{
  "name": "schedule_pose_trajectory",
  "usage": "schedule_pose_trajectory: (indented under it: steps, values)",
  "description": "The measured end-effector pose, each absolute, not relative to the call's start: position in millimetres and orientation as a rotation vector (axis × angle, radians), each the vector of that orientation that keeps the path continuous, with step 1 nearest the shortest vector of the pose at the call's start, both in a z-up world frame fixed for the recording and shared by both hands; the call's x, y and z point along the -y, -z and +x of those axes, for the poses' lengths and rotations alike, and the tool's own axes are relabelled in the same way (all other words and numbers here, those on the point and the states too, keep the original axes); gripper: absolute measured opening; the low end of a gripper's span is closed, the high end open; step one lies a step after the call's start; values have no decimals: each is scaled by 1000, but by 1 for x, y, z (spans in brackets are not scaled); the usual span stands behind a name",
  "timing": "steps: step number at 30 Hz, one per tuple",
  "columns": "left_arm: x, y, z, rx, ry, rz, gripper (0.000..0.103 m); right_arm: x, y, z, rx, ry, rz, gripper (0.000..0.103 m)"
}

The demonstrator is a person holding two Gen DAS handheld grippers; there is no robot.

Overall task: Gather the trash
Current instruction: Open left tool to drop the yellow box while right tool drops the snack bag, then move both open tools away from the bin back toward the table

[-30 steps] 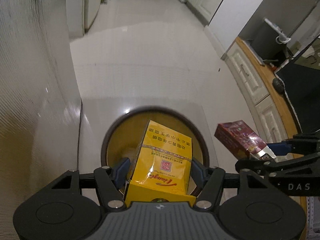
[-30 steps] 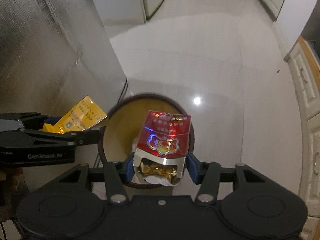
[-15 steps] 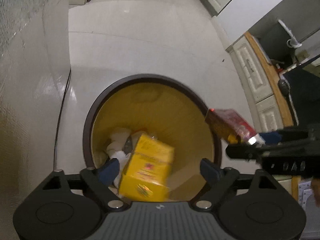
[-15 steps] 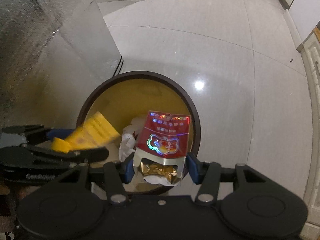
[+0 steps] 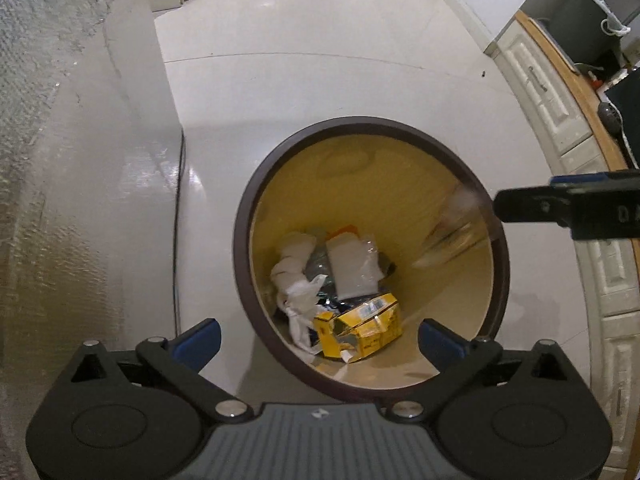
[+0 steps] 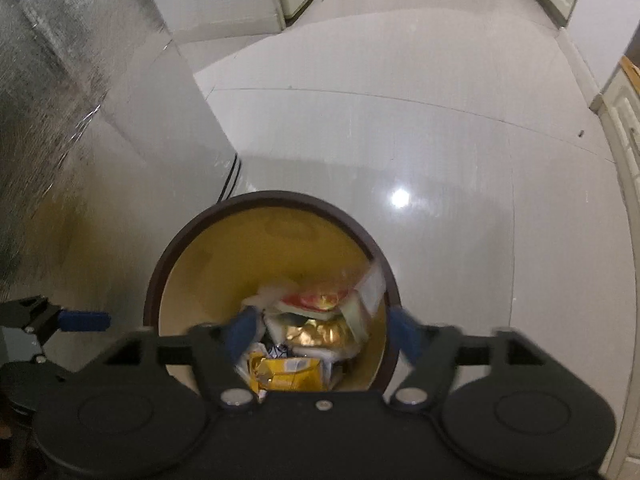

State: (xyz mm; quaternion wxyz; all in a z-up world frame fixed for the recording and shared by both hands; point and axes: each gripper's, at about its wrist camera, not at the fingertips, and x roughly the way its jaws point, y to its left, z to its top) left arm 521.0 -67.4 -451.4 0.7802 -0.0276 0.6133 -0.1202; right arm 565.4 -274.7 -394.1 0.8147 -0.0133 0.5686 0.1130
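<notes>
Glossy white floor tiles ringed the brown bin [image 5: 240, 240], where the yellow carton [image 5: 360, 330] lay and the red pack [image 6: 320, 312] blurred mid-fall near its rim and might bounce out, both grippers' jaws having just opened wide and empty.

The left gripper [image 5: 320, 338] has just spread wide, nothing between its jaws; the crumpled yellow cardboard pack [image 5: 362, 330] lies in the round brown-rimmed bin [image 5: 244, 216] (among white paper).

A glossy pale tiled floor [image 6: 400, 128] filled the frame's centre, a light glare [image 6: 400, 199] reflecting off it; cream cabinets [image 5: 560, 112], perhaps wood-topped, curved along the right edge.
</notes>
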Motion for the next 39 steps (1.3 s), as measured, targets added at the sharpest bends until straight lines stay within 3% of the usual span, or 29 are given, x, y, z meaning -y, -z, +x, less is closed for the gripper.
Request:
schedule_pose_trajectory:
  steps: [7,22,39]
  values:
    - [58,451,520,-1356,223,-51,103,288,404,554,-1244,-233,-19,103]
    - [50,427,516,-1335,158,-26,103,307,401,525,-1247,-167,25,103]
    - [58,362,489,-1254,158,-9,103,312,342,496,-1156,-182,58,103]
